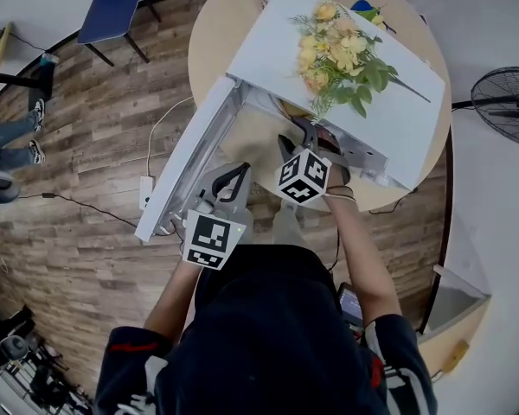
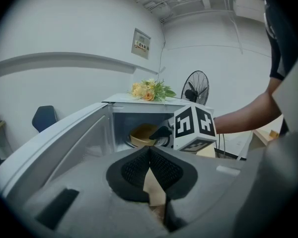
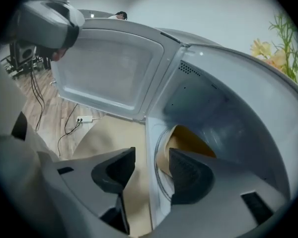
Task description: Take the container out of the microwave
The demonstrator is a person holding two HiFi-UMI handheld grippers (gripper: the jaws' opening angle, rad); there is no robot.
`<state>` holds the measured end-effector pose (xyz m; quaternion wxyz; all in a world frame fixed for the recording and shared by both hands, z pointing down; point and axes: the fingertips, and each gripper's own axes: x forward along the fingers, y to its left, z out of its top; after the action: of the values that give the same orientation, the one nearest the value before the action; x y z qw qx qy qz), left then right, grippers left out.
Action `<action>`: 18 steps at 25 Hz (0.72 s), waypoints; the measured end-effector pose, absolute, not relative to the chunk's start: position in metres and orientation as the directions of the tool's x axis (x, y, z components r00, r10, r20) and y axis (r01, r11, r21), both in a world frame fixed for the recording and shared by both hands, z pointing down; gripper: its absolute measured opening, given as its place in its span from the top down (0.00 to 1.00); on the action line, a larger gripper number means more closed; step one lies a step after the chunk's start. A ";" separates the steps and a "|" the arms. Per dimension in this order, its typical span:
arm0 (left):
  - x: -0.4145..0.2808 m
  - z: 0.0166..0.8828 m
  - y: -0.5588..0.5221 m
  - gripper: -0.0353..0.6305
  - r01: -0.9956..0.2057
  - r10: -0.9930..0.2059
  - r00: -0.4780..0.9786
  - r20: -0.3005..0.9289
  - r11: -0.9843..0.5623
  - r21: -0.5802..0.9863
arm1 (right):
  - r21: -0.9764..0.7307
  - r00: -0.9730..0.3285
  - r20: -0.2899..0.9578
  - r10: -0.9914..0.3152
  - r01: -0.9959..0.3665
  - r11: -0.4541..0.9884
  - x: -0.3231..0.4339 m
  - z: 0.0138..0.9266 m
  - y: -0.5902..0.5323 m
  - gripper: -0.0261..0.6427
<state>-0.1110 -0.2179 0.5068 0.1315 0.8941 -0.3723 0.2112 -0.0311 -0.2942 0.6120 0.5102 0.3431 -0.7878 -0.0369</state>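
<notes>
The white microwave [image 1: 268, 41] stands on a round table with its door [image 1: 186, 167] swung open to the left. Inside it a tan container [image 3: 188, 139] sits on the glass turntable; the left gripper view also shows this container [image 2: 141, 134]. My right gripper [image 3: 151, 167] is open at the mouth of the cavity, with the microwave's front lip running between its jaws and the container just beyond its right pad. In the head view the right gripper [image 1: 310, 138] reaches under the microwave's top. My left gripper [image 2: 149, 150] is shut on nothing, held back in front of the opening beside the door.
A bunch of yellow flowers [image 1: 342, 54] lies on top of the microwave. The table's wooden top [image 1: 212, 33] shows around it. A power strip [image 1: 145, 193] with cables lies on the floor at left, a blue chair [image 1: 112, 3] stands behind, and a fan [image 1: 502, 102] at right.
</notes>
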 end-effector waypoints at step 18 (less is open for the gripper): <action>-0.118 0.515 -0.225 0.93 -0.725 -0.608 0.614 0.504 -0.687 0.054 | 0.426 -0.131 0.834 -0.536 -0.465 0.776 -0.010 0.655 -0.336 0.55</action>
<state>-0.1181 -0.2250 0.5153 0.1271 0.8892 -0.3747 0.2297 -0.0100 -0.3361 0.6553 0.5689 0.3331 -0.7513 -0.0312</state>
